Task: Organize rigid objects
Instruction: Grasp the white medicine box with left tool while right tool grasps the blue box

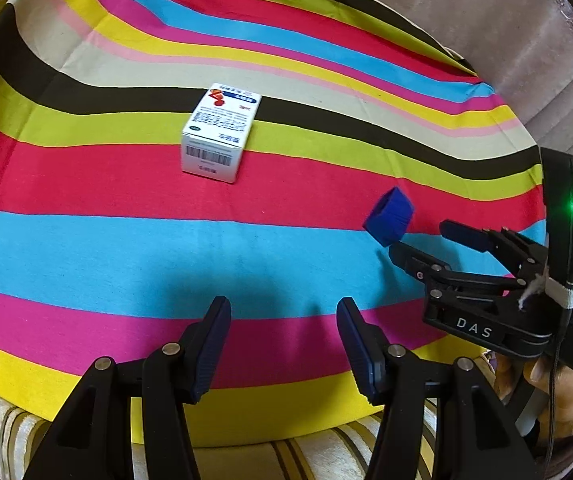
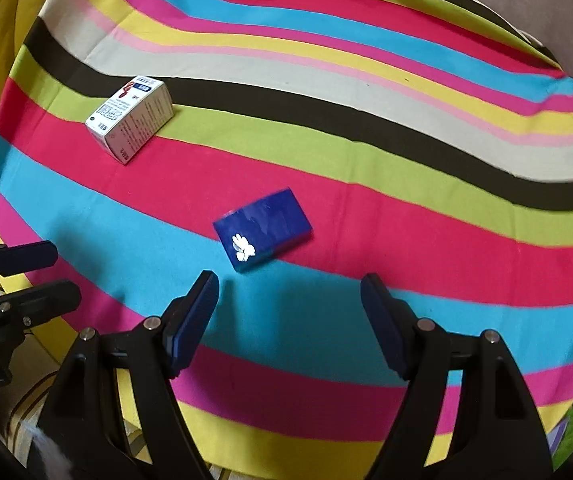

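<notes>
Left gripper (image 1: 282, 320) at bottom centre of its view, jaws spread, nothing between. Right gripper (image 2: 288, 312) bottom centre of its view, jaws spread wider, empty. Blue box (image 2: 262, 229) lies just beyond it, frame centre, on striped cloth (image 2: 366, 320). White carton (image 2: 129, 119) farther, upper left, well apart from the blue box.

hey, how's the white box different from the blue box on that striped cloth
The white box is covered in printed text and carries a barcode; the blue box is plain dark blue with one white flower mark. The white box looks taller and blockier; the blue box is flatter. The white box lies farther back, across the green and red stripes; the blue box sits nearer the right gripper, where red meets light blue. Both are rectangular, lie on the striped cloth, and neither is gripped.
</notes>
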Tool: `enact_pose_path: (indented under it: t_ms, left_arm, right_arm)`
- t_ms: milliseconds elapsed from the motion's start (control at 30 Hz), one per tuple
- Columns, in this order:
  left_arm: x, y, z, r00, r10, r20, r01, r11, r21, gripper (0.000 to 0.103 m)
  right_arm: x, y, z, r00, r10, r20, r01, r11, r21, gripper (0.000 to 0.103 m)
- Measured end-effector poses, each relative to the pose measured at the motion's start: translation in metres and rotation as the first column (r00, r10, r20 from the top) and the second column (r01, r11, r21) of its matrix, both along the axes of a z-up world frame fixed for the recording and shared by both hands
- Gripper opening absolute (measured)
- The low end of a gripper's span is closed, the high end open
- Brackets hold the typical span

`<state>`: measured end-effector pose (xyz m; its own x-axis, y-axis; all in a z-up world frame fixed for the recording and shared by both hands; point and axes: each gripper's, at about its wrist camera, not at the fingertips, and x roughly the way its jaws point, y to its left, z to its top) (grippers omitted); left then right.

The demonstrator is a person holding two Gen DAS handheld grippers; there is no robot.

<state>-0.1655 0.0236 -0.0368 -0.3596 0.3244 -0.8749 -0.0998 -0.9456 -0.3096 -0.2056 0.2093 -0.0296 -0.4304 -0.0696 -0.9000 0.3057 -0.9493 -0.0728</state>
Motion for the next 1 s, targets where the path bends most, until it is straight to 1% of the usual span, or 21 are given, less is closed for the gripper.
enact_pose_path:
  t_ms: [100,233,300,367,467,567,633,700,867,1000]
  left_arm:
    - [-0.003,-0.003,-0.001,1.000,0.006,-0.003,-0.006,1.000,-0.003,0.056]
    - [-0.005,-0.007,-0.001,1.000,0.017,0.000,-0.017,1.000,-0.003,0.056]
    - [-0.006,-0.010,-0.001,1.000,0.023,-0.004,-0.023,1.000,-0.004,0.056]
    - [-0.007,-0.012,-0.001,1.000,0.029,-0.003,-0.029,1.000,-0.005,0.056]
    - [-0.009,-0.014,-0.002,0.999,0.036,0.000,-0.036,0.999,-0.007,0.056]
    - [-0.012,-0.016,-0.002,0.999,0.043,-0.004,-0.043,0.999,-0.010,0.056]
    - [-0.015,-0.020,-0.001,0.999,0.048,-0.008,-0.049,0.999,-0.013,0.056]
    - [-0.018,-0.023,0.000,0.998,0.057,-0.012,-0.057,0.998,-0.015,0.056]
    - [-0.030,-0.029,0.005,0.996,0.083,-0.039,-0.084,0.996,-0.034,0.056]
    - [-0.047,-0.031,0.010,0.994,0.082,-0.066,-0.086,0.995,-0.054,0.056]
  right_arm:
    - [-0.007,-0.007,-0.003,0.999,0.049,-0.009,-0.049,0.998,0.026,0.076]
    - [-0.019,-0.017,-0.008,0.995,0.101,-0.003,-0.101,0.994,0.035,0.076]
    - [-0.024,-0.019,-0.014,0.995,0.102,0.013,-0.102,0.994,0.037,0.066]
    - [-0.027,-0.018,-0.016,0.996,0.090,0.027,-0.090,0.996,-0.007,0.059]
    - [-0.026,-0.019,-0.017,0.997,0.077,0.028,-0.077,0.997,-0.014,0.058]
    - [-0.028,-0.016,-0.016,0.999,0.039,0.036,-0.038,0.999,-0.029,0.058]
    - [-0.033,-0.019,-0.018,0.998,-0.014,0.057,0.017,0.999,-0.051,0.058]
    - [-0.036,-0.024,-0.018,0.995,-0.065,0.070,0.067,0.997,-0.039,0.058]
    - [-0.037,-0.034,-0.019,0.982,-0.171,0.077,0.174,0.984,-0.041,0.058]
    - [-0.042,-0.040,-0.020,0.971,-0.229,0.067,0.232,0.972,-0.045,0.059]
